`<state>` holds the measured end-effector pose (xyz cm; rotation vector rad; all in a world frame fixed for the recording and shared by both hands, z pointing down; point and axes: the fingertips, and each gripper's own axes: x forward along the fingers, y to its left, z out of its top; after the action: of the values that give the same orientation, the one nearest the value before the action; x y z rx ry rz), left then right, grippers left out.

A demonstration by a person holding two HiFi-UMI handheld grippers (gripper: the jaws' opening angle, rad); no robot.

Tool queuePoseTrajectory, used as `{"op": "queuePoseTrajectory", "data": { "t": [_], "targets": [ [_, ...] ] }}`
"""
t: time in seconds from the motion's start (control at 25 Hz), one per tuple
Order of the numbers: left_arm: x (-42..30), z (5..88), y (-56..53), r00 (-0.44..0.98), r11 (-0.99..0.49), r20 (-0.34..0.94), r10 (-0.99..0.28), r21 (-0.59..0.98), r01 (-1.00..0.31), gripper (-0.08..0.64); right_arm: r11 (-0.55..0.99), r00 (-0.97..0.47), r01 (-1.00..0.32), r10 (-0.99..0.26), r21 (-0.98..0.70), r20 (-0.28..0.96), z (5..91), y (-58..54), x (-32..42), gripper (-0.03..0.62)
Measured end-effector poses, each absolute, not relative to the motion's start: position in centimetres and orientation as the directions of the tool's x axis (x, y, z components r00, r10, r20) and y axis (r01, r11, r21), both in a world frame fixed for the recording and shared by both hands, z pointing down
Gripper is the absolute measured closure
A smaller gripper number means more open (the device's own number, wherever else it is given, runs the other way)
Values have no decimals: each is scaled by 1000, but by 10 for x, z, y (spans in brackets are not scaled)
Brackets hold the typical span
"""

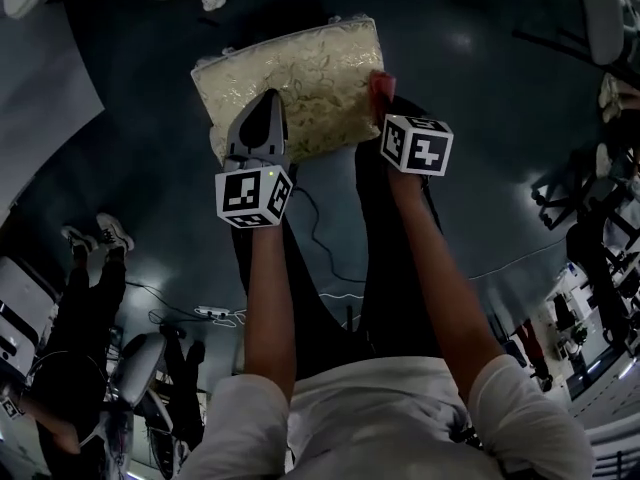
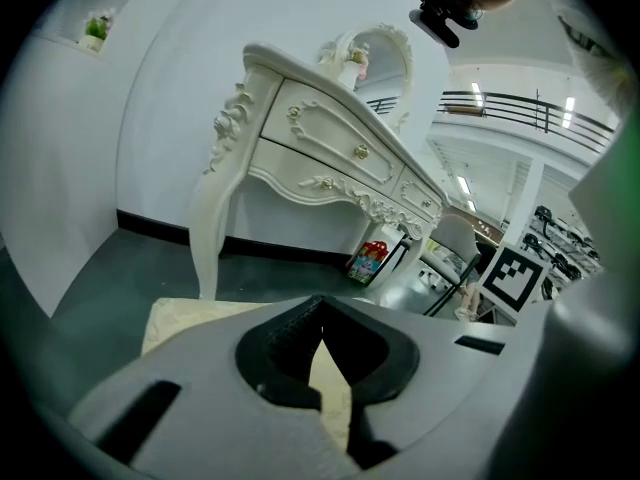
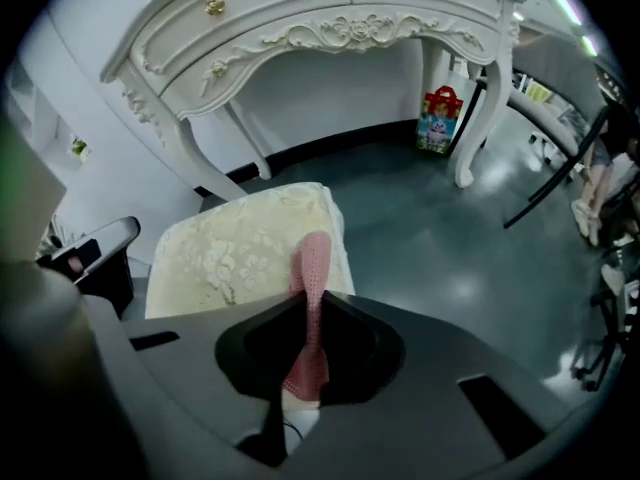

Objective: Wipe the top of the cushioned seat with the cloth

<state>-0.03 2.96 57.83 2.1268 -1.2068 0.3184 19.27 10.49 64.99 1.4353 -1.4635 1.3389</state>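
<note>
Jaws: left gripper closed, empty; right gripper pinching cloth.
Cloth: pink, at cream floral seat corner.
Hidden: most of cloth in head view.

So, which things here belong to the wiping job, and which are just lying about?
Job:
cream floral cushioned seat
pink textured cloth, clamped in the right gripper
left gripper, shut and empty

Lying about:
white carved dressing table
colourful gift bag
white power strip on the floor

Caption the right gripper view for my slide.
Right gripper pinches a pink cloth at the cream floral cushioned seat's edge.
</note>
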Motion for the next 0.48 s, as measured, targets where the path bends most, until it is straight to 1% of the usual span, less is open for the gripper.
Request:
{"op": "queuePoseTrajectory", "data": {
  "t": [0.08, 0.16, 0.36, 0.48],
  "targets": [
    [-24, 578, 31, 521, -334, 510, -685, 417, -846, 546, -88, -215, -964, -287, -249, 933, 643, 101, 163, 568],
    [-50, 577, 33, 494, -307, 519, -698, 407, -861, 546, -24, -297, -949, -282, -316, 912, 637, 101, 116, 568],
    [-122, 574, 42, 423, -244, 550, -720, 369, -897, 546, 82, -511, -859, -201, -505, 836, 639, 122, -25, 567],
    [-161, 573, 45, 394, -224, 558, -730, 350, -910, 546, 121, -579, -815, -151, -567, 801, 642, 134, -93, 566]
  ]
}}
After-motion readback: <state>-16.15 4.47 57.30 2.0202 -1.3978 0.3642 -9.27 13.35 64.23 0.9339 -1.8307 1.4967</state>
